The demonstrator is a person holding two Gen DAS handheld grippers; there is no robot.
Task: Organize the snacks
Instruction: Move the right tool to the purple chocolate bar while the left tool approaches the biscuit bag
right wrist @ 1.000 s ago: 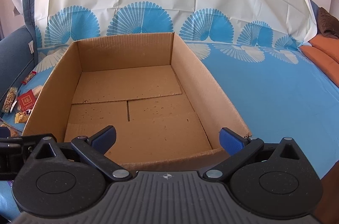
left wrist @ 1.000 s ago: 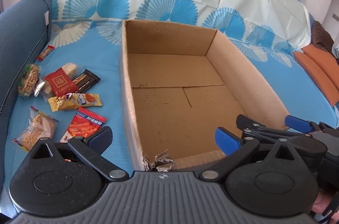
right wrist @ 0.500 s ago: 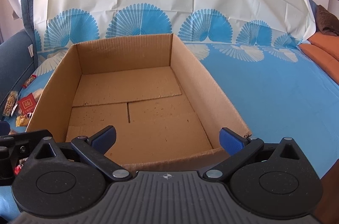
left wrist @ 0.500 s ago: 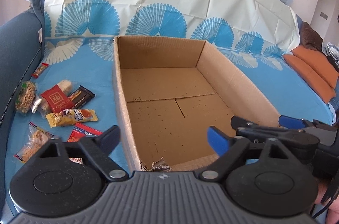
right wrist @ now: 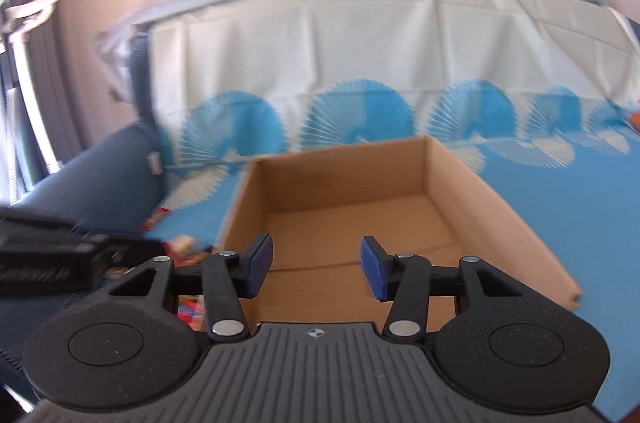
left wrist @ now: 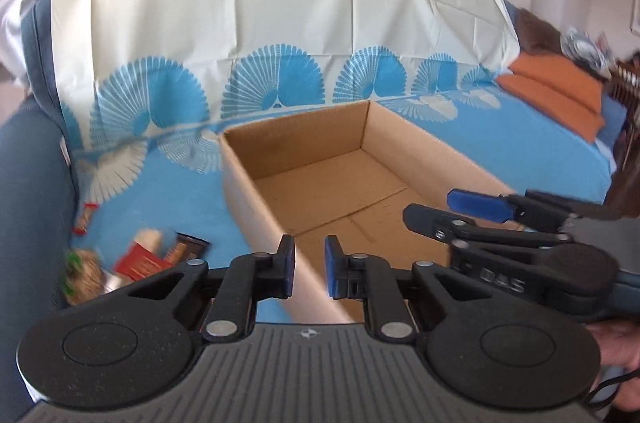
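Left wrist view shows your left gripper (left wrist: 310, 271) narrowed to a slim gap and holding nothing, while the snacks (left wrist: 132, 263) lie in a loose heap on the blue cover (left wrist: 500, 147) just left of the empty box (left wrist: 352, 139). Your right gripper (right wrist: 316, 271) hangs part open over the box, also empty. Expect the packets to be light, crinkly and slippery with crushable contents, so pinch each across a flat sealed edge rather than the middle.

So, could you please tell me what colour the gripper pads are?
Blue; the pads show best in the right wrist view.
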